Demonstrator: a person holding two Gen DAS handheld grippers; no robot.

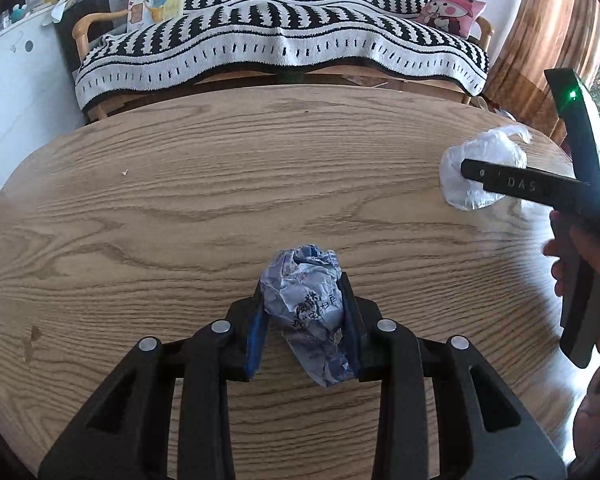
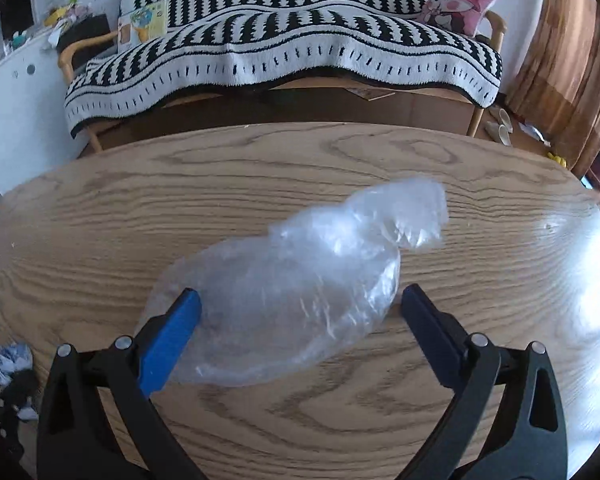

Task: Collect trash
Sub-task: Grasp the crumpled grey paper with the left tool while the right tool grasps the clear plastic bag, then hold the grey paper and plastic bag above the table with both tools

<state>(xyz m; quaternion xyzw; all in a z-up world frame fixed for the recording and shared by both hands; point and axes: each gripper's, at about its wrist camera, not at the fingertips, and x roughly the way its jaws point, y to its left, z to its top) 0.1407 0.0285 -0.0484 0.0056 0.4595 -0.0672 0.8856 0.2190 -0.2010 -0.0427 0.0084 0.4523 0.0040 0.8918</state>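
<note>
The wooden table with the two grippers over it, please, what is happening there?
A person is collecting trash from the wooden table, one gripper in each hand. The left gripper is shut on a crumpled printed paper wad. The right gripper is open, its fingers on either side of a crumpled clear plastic bag on the table, not yet closed on it. A sofa with a striped blanket stands behind.
</note>
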